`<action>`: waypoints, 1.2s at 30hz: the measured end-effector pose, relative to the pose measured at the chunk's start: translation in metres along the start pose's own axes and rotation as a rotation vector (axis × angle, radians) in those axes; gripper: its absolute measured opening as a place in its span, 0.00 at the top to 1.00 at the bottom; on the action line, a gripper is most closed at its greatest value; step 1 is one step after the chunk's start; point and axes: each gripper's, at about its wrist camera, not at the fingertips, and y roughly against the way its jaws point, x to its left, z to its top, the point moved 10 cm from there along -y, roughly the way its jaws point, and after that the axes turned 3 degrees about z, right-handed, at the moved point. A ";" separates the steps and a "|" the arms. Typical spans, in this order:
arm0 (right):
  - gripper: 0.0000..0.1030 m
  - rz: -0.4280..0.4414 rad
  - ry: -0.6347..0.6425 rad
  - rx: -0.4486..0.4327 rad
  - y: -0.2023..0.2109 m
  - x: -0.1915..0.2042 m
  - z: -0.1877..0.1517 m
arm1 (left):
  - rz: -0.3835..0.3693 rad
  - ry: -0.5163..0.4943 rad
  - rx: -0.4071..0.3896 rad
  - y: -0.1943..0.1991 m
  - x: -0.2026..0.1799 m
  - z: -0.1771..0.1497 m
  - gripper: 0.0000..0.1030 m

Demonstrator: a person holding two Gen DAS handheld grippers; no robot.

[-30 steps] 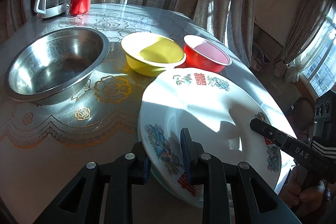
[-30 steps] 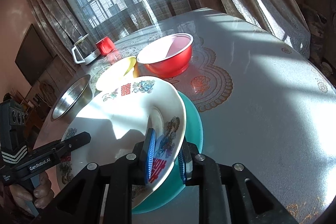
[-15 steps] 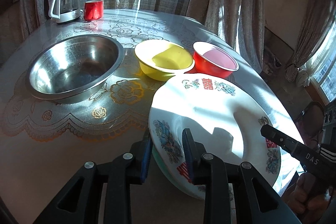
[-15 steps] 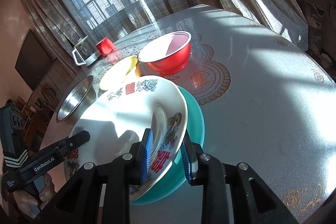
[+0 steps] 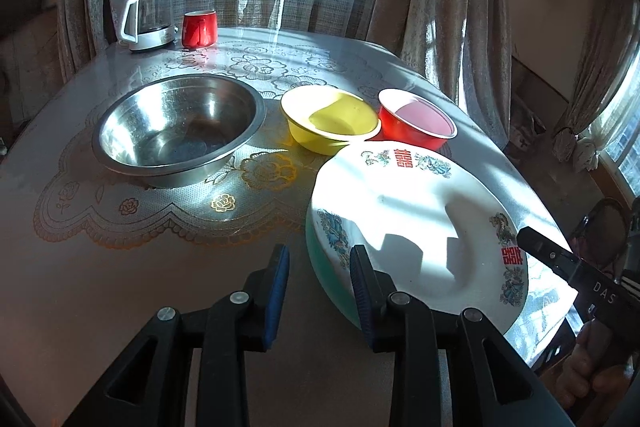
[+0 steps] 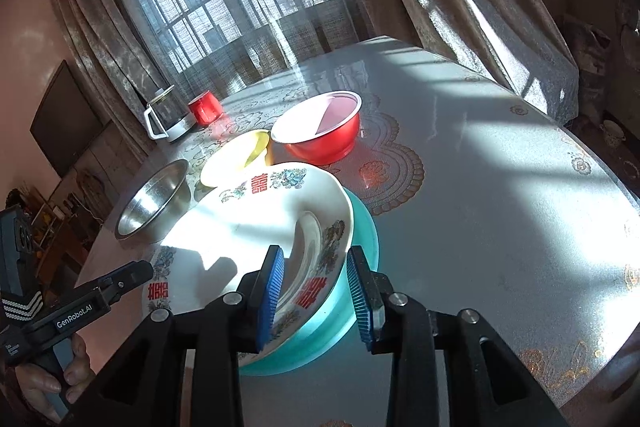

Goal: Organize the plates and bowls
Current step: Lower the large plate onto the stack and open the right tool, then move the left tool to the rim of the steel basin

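A white plate with red characters and flower prints (image 5: 416, 219) (image 6: 256, 227) rests on a teal plate (image 5: 328, 283) (image 6: 360, 247) on the table. My left gripper (image 5: 318, 291) is open, its jaws apart at the stack's near-left rim, not gripping. My right gripper (image 6: 314, 295) is open, its jaws spread on either side of the stack's rim. A steel bowl (image 5: 176, 127) (image 6: 154, 199), a yellow bowl (image 5: 330, 119) (image 6: 236, 163) and a red bowl (image 5: 416, 119) (image 6: 320, 131) stand behind the plates.
A glass kettle (image 5: 146, 19) (image 6: 166, 119) and a red mug (image 5: 199, 29) (image 6: 205, 109) stand at the far edge by the curtained window. The lace-patterned tablecloth (image 6: 500, 195) stretches to the right of the stack.
Both grippers have opened and let go of the white plate, which has settled lower onto the teal plate. Both have drawn back slightly.
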 end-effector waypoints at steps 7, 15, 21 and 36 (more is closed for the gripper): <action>0.68 -0.027 0.022 0.035 -0.008 -0.002 -0.011 | -0.033 -0.014 0.000 0.001 -0.007 -0.004 0.69; 0.68 -0.074 -0.017 0.012 0.000 -0.013 -0.002 | -0.054 0.043 -0.027 0.011 0.014 -0.005 0.64; 0.65 0.004 0.034 -0.017 0.007 0.021 0.014 | -0.022 0.135 -0.027 0.023 0.053 -0.010 0.63; 0.64 0.294 0.182 0.208 -0.070 0.163 0.005 | 0.080 0.309 -0.076 0.036 0.160 0.003 0.54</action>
